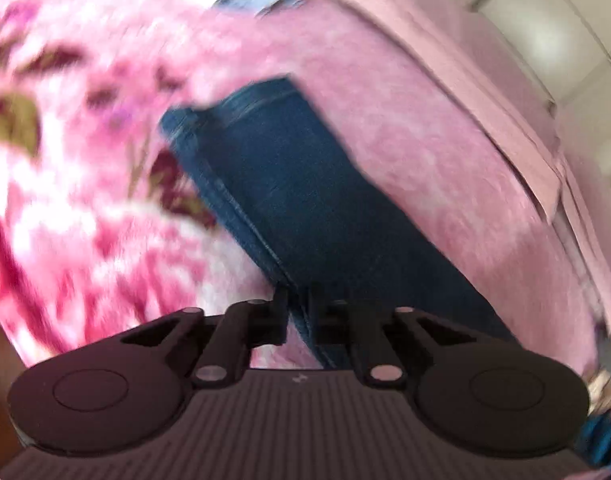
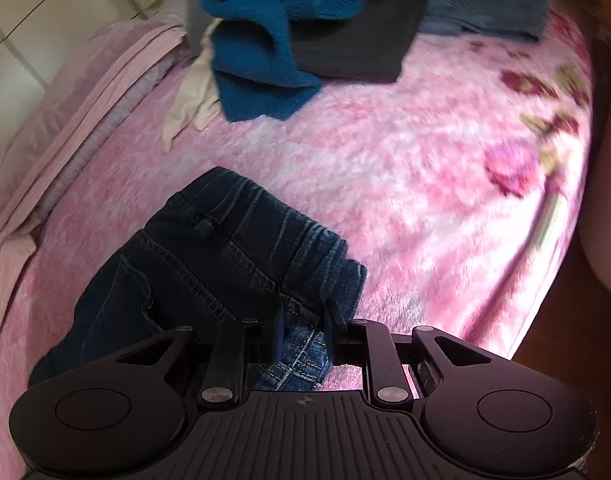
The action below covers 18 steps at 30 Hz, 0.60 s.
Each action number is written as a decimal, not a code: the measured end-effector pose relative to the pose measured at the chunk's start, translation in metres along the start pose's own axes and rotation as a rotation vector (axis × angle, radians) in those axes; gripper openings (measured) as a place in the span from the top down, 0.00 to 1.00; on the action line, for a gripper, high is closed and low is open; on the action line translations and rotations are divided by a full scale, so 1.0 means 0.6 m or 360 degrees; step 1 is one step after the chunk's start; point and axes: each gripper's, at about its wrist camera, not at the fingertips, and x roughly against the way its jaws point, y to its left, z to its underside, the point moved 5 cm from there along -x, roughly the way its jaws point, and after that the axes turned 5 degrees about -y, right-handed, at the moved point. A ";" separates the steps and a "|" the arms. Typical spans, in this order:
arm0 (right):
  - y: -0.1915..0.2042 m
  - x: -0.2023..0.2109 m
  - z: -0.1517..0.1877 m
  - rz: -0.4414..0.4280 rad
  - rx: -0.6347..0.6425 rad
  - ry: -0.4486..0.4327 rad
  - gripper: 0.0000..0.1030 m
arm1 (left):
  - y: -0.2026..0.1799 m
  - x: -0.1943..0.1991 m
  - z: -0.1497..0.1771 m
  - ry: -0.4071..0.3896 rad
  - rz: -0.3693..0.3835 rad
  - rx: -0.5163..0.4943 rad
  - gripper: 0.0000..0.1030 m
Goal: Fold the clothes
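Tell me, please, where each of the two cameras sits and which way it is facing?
Left wrist: on the left tool, angled down along its fingers at a jeans leg on the pink blanket; the fingers pinch the denim.
Right wrist: on the right tool, angled down at the jeans waistband, gripped between its fingers; beyond lie a teal sweater and dark folded clothes. Part of the person shows at the right edge.
Shared: jeans, blanket.

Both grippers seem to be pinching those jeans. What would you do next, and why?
Probably carry the leg end in the left hand-held gripper toward the waistband, which the right hand-held gripper pins: the jeans lie stretched on the blanket, not yet folded.
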 end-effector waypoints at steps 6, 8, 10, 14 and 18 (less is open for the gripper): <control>0.022 0.002 0.028 0.0059 0.0371 -0.0099 0.80 | -0.064 -0.002 0.042 -0.0171 -0.0162 -0.0776 0.89; 0.029 0.021 0.026 0.0164 0.0438 -0.0147 0.49 | -0.089 0.015 0.032 -0.0174 -0.0224 -0.0874 0.87; 0.045 0.062 0.019 0.0264 0.0534 -0.0243 0.42 | -0.109 0.046 0.015 -0.0207 -0.0234 -0.0837 0.87; 0.111 0.134 0.037 0.0069 0.0763 -0.0385 0.42 | -0.185 0.084 0.023 -0.0200 0.0075 -0.0786 0.91; 0.191 0.108 0.095 -0.0300 0.1012 -0.0290 0.42 | -0.291 0.064 0.094 -0.0131 0.0546 -0.0936 0.90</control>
